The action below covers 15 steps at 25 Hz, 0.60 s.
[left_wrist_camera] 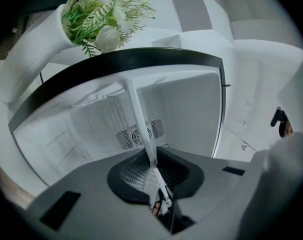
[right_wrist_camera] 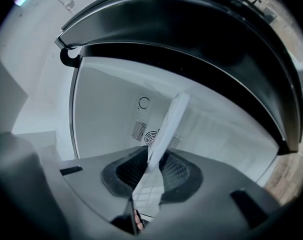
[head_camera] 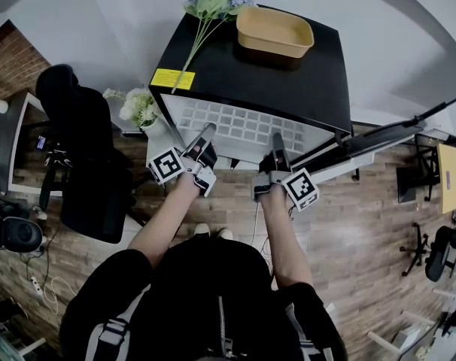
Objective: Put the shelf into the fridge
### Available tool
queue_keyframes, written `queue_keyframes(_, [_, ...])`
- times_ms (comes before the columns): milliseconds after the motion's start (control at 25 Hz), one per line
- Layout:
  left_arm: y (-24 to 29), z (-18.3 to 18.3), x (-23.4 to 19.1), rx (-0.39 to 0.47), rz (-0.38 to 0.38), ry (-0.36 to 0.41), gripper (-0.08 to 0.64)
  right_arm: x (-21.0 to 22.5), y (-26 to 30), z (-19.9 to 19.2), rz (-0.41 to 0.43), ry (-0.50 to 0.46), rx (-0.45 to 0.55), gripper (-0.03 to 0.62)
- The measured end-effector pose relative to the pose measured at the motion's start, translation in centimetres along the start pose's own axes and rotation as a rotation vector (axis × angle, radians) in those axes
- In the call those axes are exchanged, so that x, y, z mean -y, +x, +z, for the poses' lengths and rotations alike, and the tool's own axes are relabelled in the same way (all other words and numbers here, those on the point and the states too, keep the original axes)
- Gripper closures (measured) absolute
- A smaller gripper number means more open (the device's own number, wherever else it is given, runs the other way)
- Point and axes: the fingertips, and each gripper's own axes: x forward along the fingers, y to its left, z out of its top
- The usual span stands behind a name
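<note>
The white wire shelf (head_camera: pixel 243 126) lies flat in the mouth of the black-topped fridge (head_camera: pixel 303 81), its near edge toward me. My left gripper (head_camera: pixel 206 135) is shut on the shelf's near-left edge and my right gripper (head_camera: pixel 278 143) is shut on its near-right edge. In the left gripper view the shelf (left_wrist_camera: pixel 139 121) runs edge-on from the left gripper (left_wrist_camera: pixel 157 183) into the white fridge interior (left_wrist_camera: pixel 186 109). The right gripper view shows the same shelf (right_wrist_camera: pixel 167 126) rising from the right gripper (right_wrist_camera: pixel 149 185) toward the back-wall vent (right_wrist_camera: pixel 150 135).
A tan tray (head_camera: pixel 275 32) and a flower bunch (head_camera: pixel 211 6) lie on the fridge top. The fridge door (head_camera: pixel 378 143) stands open to the right. A vase of white flowers (head_camera: pixel 136 105) and a black chair (head_camera: pixel 85 156) are to the left, on wooden flooring.
</note>
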Motion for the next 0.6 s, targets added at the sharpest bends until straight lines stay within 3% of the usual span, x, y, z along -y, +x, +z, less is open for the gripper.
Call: queue_keyframes(600, [1.8,1.0,-0.8,0.032,0.007,0.026,0.511,0.7,1.8,0.7,-0.047,0.002,0.018,0.525])
